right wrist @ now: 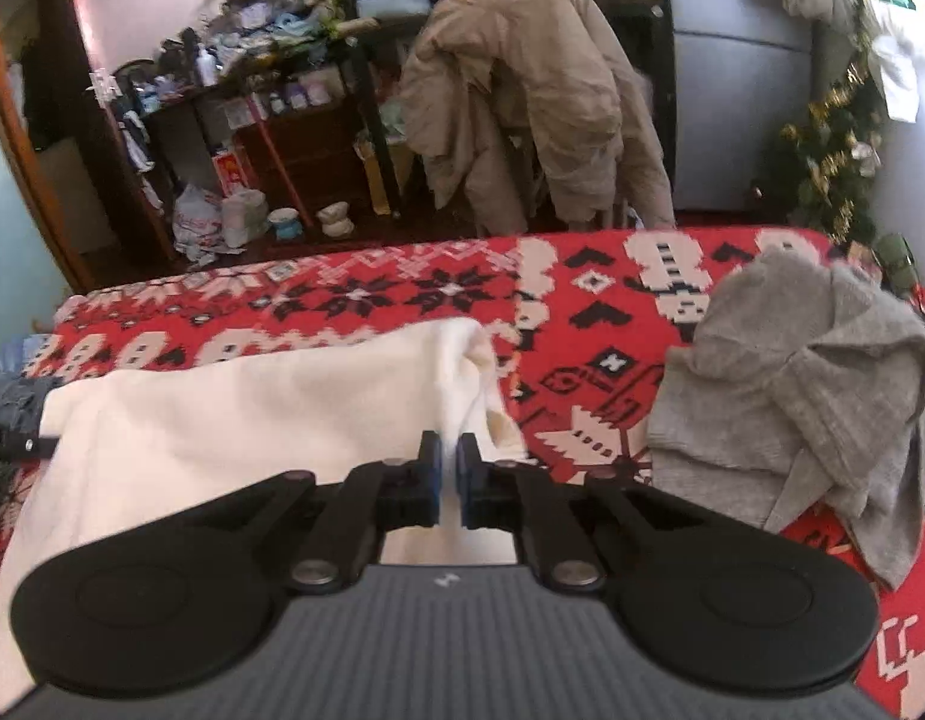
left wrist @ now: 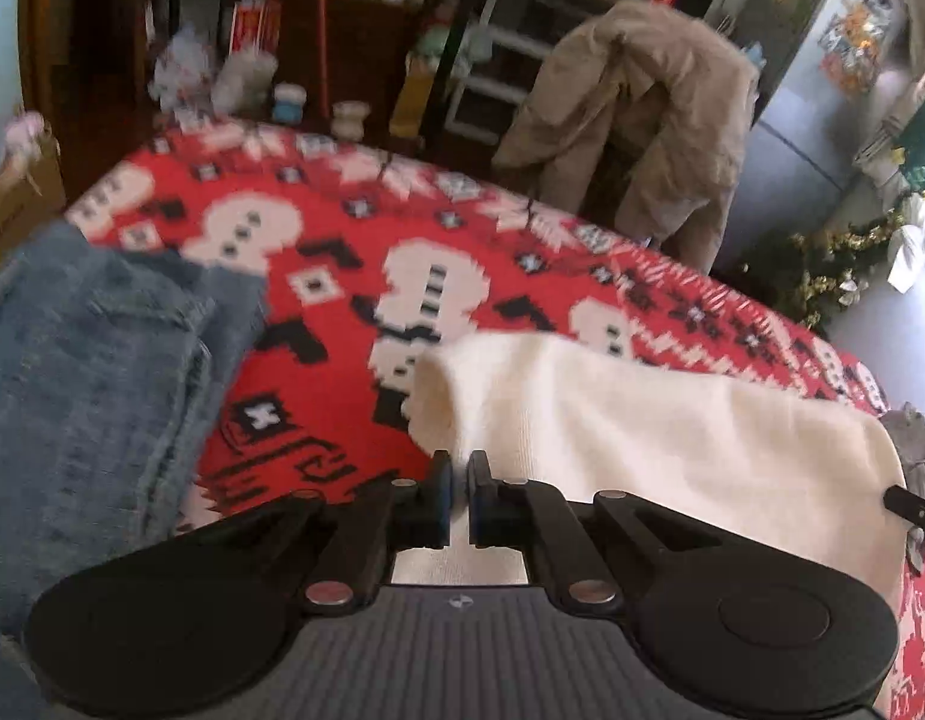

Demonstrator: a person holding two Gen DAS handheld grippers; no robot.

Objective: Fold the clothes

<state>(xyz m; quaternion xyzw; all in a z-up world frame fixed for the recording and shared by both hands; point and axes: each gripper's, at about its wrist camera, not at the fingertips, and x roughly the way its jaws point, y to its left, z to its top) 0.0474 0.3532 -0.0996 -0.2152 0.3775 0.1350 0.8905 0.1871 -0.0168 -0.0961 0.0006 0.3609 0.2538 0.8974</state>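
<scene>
**Cream garment pinched at both corners**

Over the red patterned blanket, the left gripper pinches the cream garment, jeans beside. From the right wrist, the right gripper clamps the opposite corner, likely stretching it flat for folding; grey sweater waits.

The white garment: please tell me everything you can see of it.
The white garment is cream, soft, fine-knit fabric with a small yellowish stain near one corner. It lies stretched across the red patterned blanket, between jeans and a grey garment. Each gripper, left gripper and right gripper, is shut on a bunched corner.
</scene>
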